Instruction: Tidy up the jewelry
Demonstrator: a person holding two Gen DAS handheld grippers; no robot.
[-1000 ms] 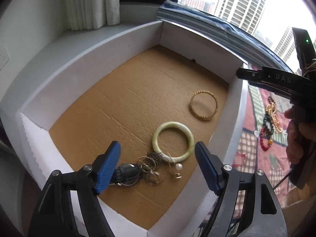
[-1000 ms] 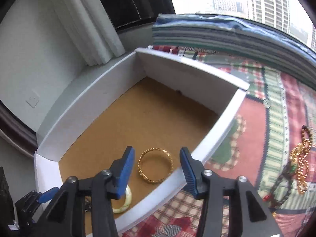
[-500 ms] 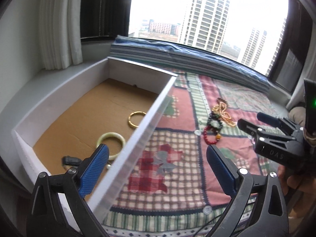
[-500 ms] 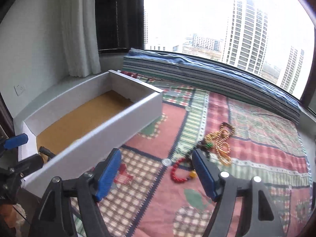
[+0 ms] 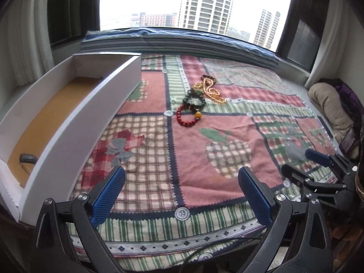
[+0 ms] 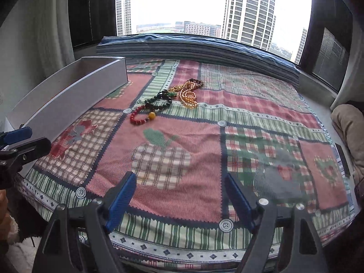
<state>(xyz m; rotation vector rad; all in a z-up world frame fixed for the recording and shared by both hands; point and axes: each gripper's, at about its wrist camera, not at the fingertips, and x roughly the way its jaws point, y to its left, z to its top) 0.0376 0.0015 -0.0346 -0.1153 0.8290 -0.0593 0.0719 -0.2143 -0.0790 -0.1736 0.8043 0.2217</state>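
Jewelry: a red bead bracelet [image 5: 187,118], dark green bead bracelet [image 5: 194,99] and gold chain [image 5: 212,89] are lying tangled on the patchwork cloth [image 5: 204,154], beside the white box [image 5: 75,122].
Left gripper [image 5: 180,196]: jaws are standing wide, holding nothing.
Right gripper [image 6: 180,199]: jaws are just finishing opening, with nothing between them.

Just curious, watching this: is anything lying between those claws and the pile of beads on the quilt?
Nothing visible. Only bare patchwork quilt lies between the open right claw, the open left claw and the bead bracelets. The white box stands off to the left.
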